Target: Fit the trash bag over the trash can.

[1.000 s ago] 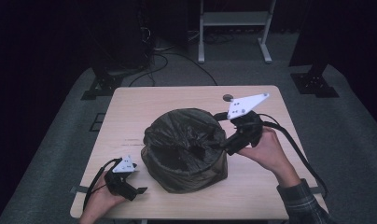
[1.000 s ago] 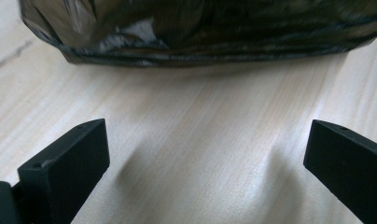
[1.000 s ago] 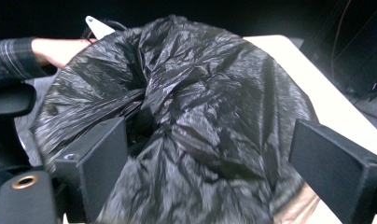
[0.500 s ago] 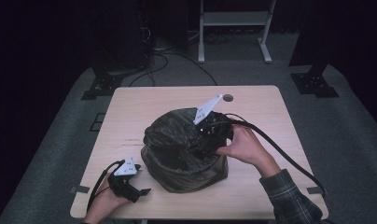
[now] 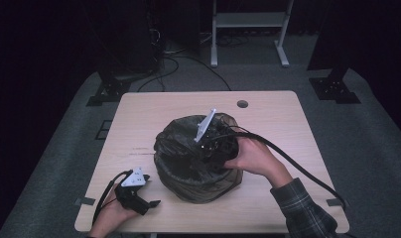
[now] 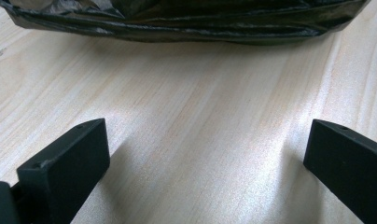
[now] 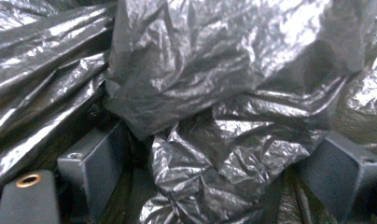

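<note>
**Right gripper inside the bag mouth, left gripper resting on the table**

We observed the black bin bag (image 5: 196, 163) near the centre of the table (image 5: 268, 106), its mouth open upward and its film crumpled.

The right hand (image 5: 253, 157) came in from 5 o'clock, the forearm angled toward 10 o'clock, with the wrist bent so that the right gripper (image 5: 208, 146) pointed down into the bag's mouth. Its grey plate stood tilted on edge, toward 12 o'clock. In the right gripper view, the jaws stood spread apart, with folds of bag film bunched between them and pressing against both; they were not pinching it.

The left hand (image 5: 109, 218) lay at the table's 7 o'clock edge, palm low. The left gripper (image 5: 151, 203) rested near the table surface and pointed toward 3 o'clock. In the left gripper view, its jaws stood wide apart over bare wood, holding nothing, with the bag's lower edge (image 6: 186, 28) just ahead of them and not touching.
</note>
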{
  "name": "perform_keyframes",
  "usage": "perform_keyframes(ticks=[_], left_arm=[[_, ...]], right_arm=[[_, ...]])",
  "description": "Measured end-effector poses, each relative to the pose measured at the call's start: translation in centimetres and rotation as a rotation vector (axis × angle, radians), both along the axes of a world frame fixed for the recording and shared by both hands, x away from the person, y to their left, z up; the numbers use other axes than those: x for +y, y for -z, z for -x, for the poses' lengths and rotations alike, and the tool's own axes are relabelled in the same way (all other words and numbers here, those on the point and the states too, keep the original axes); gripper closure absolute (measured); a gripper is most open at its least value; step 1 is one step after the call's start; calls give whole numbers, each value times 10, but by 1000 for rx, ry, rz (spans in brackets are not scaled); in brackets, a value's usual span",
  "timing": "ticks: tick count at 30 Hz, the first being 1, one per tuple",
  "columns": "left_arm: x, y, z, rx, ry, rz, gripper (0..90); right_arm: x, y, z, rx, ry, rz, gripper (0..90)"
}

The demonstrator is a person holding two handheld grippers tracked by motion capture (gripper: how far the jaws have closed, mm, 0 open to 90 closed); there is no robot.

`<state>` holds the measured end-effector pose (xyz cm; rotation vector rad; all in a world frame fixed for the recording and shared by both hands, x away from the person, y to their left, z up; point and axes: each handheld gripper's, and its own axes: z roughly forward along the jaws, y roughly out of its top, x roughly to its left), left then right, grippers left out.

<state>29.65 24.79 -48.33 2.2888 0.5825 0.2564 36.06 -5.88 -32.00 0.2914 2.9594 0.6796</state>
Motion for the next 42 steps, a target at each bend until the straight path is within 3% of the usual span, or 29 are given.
perform_keyframes(ticks=[2,4,8,16,19,22,27,32,33,34,38,42], left_arm=[[0,0,0,0,0,0,0],[0,0,0,0,0,1,0],[0,0,0,0,0,0,0],[0,0,0,0,0,0,0],[0,0,0,0,0,0,0],[0,0,0,0,0,0,0],[0,0,0,0,0,0,0],[0,0,0,0,0,0,0],[0,0,0,0,0,0,0],[0,0,0,0,0,0,0],[0,0,0,0,0,0,0],[0,0,0,0,0,0,0]], right_arm=[[3,2,-1,40,0,49,118],[5,3,-1,41,2,77,118],[5,-1,0,1,9,50,113],[-9,-52,7,-51,-7,-180,98],[-3,-60,7,-52,-22,-234,100],[11,-59,3,-40,-32,-250,100],[37,-43,-4,-2,-57,-239,103],[63,-19,-10,37,-68,-147,103],[63,-19,-10,37,-68,-147,103],[72,-9,-12,50,-70,-107,103],[78,6,-16,72,-45,-8,103],[82,13,-16,96,-41,44,103]])
